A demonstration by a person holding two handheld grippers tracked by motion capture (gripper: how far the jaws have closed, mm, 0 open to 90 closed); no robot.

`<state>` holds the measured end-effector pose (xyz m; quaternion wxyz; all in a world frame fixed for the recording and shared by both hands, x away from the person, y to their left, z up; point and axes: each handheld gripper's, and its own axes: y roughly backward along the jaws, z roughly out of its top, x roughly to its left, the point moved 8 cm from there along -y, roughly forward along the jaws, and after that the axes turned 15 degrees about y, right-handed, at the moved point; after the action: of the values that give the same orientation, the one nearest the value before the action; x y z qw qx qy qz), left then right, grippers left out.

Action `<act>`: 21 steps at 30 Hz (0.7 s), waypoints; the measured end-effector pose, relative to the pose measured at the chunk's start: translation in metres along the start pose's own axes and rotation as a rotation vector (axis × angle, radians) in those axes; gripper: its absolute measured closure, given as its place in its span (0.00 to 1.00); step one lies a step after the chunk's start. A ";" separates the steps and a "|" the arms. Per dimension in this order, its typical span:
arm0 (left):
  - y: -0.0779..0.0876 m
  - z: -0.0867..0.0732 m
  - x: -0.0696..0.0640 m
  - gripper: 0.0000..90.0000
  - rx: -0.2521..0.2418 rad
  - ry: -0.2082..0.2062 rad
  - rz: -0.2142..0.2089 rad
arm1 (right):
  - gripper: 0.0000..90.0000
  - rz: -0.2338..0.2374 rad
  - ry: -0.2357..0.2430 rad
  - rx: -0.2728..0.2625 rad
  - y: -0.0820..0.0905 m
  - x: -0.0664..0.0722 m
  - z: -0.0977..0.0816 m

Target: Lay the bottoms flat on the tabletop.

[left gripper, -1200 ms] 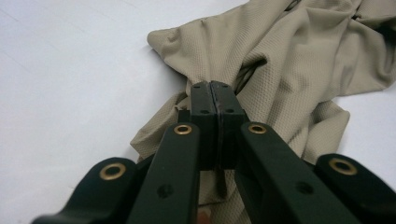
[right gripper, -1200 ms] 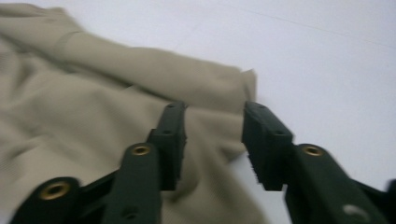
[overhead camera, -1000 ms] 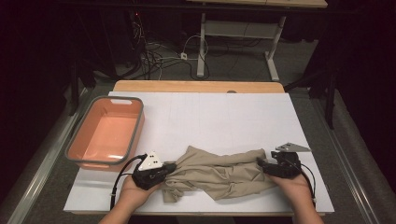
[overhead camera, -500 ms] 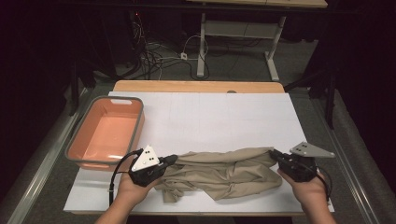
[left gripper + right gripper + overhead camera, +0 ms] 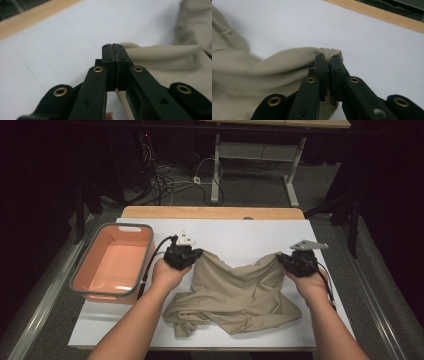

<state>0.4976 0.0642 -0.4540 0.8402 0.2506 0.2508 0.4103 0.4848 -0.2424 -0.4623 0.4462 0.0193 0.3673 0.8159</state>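
A beige garment [image 5: 240, 292] hangs between my two grippers over the white table top [image 5: 240, 235], its lower part bunched on the surface near the front edge. My left gripper [image 5: 198, 253] is shut on the garment's left top corner [image 5: 150, 53]; in the left gripper view [image 5: 113, 48] the jaws meet with cloth pinched at their right side. My right gripper [image 5: 281, 258] is shut on the right top corner; in the right gripper view [image 5: 329, 58] a fold of cloth [image 5: 287, 67] bulges out between the jaw tips. The right jaws have just been closing on that cloth.
A salmon-pink bin [image 5: 112, 265] with a grey rim stands at the table's left edge, close to my left hand. A wooden strip [image 5: 215, 212] runs along the far edge. Cables and table legs lie on the dark floor beyond.
Both hands have lifted and moved away from me toward the table's middle, raising the garment's top edge. The cloth now hangs spread between them rather than lying flat.
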 end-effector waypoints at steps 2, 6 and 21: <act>0.005 0.033 0.013 0.96 -0.041 -0.009 0.074 | 0.97 -0.028 0.004 -0.027 -0.010 -0.014 0.026; 0.021 0.077 0.033 0.85 -0.167 0.105 0.122 | 0.73 -0.090 -0.052 -0.160 -0.002 -0.045 0.083; 0.054 -0.098 -0.022 0.49 -0.090 0.049 -0.085 | 0.67 0.023 -0.077 -0.064 0.028 0.042 -0.032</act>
<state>0.3940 0.0968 -0.4890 0.8609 0.1913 0.2632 0.3910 0.4276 -0.2393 -0.4809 0.4510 0.0404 0.3233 0.8309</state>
